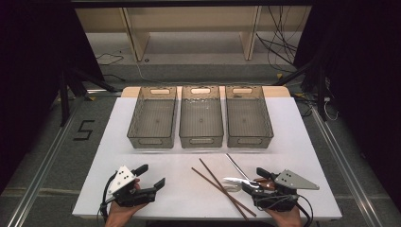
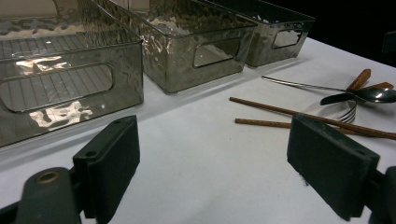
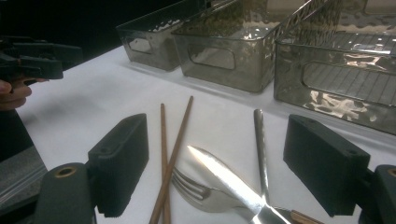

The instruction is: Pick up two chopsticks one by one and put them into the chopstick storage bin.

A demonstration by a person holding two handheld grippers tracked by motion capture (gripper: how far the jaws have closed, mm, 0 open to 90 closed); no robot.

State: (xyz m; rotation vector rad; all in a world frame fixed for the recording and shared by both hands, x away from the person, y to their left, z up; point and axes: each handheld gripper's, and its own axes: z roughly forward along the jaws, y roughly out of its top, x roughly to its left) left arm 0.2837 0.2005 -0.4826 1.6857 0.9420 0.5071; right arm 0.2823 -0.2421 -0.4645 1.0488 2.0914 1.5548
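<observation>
Two brown chopsticks lie crossed on the white table, right of centre near the front. Beside them lie a metal spoon, a knife and a fork with wooden handles. My right gripper is open just over this cutlery, its pads not touching it. At the front left, my left gripper is open with bare table between its jaws.
Three clear grey bins stand in a row at the back: left, middle, right, all with nothing in them. In the right gripper view the other hand and its gripper show far left. Cables lie on the floor beyond the table.
</observation>
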